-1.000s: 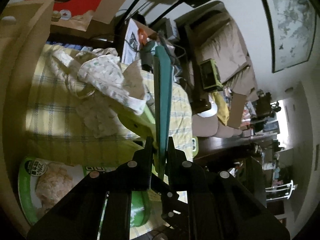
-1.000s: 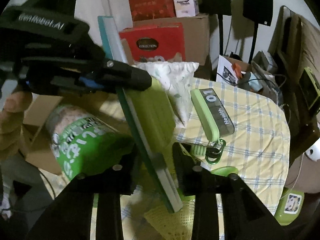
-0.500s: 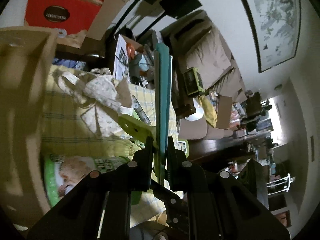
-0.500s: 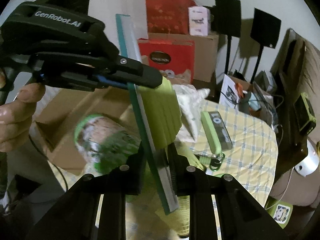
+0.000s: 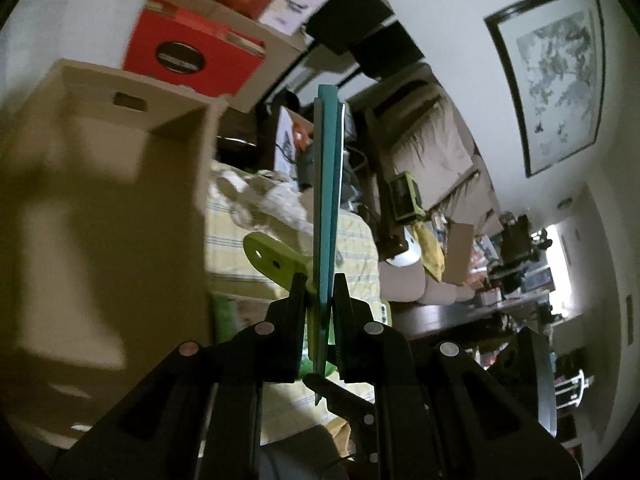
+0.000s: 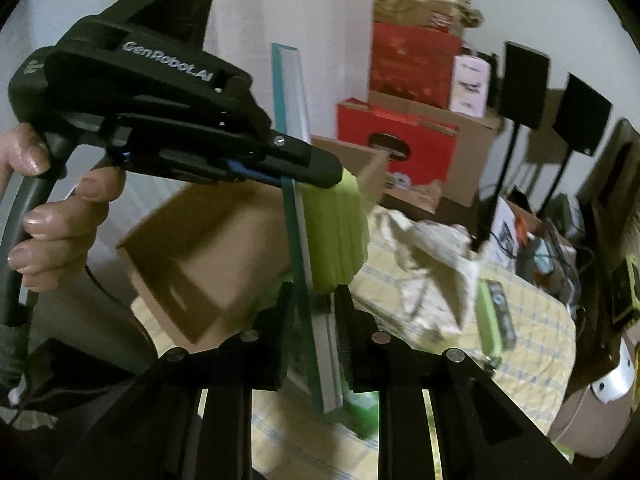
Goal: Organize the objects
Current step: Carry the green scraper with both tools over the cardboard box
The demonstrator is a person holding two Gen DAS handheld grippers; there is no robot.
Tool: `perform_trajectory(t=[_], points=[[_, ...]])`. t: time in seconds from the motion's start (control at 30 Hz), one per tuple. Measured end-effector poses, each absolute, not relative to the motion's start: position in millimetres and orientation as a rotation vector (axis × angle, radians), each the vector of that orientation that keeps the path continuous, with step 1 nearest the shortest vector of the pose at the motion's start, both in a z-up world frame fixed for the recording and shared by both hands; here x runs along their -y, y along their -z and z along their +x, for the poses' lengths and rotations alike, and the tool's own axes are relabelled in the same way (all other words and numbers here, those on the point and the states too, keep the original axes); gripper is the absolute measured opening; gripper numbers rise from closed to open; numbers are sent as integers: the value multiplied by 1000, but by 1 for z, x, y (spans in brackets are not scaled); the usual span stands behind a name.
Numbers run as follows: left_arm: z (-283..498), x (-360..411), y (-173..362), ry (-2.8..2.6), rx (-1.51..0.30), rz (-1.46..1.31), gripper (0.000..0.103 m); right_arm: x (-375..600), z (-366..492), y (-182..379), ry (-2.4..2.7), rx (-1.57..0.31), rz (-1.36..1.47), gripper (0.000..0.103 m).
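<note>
Lifted since a second ago — both tools and the teal book (image 6: 301, 216) now higher above the bench (image 6: 532, 344), with the open cardboard box (image 5: 100, 208) filling far more of the left wrist view than before.

Left tool (image 5: 319, 285) clamped on the book's edge, seen edge-on and upright between the pads; also visible in the right wrist view (image 6: 320, 168), pinching the book from the left, a hand (image 6: 52, 216) on its grip. Right tool (image 6: 314, 300) clamped on the book lower down. Lime-green ribbed piece (image 6: 335, 236) pressed against the book's right face — whether attached, cannot tell.

Book held clear of the bench, just beside the box opening, not inside it.

On the yellow checked cloth: crumpled printed fabric bag (image 6: 436, 256), green-edged flat case (image 6: 494, 320). Red boxes (image 6: 396, 144) stacked behind, blurred.
</note>
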State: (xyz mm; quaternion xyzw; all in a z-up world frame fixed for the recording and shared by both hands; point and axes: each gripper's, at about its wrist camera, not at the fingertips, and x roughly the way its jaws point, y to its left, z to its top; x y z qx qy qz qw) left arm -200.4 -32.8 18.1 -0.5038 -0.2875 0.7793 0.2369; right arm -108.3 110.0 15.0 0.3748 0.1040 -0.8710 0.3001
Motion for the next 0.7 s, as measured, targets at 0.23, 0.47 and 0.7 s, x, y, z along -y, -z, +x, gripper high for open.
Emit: perform_trajectory(t=[0.23, 0.47, 0.7], points=[[-187, 78, -21, -2201, 794, -1405, 11, -66, -104, -16, 2244, -275, 968, 20], [-182, 110, -18, -2231, 789, -1450, 12, -29, -112, -7, 2167, -223, 982, 20], [-186, 133, 2, -2212, 809, -1485, 12, -2, -119, 12, 2126, -217, 1028, 20]])
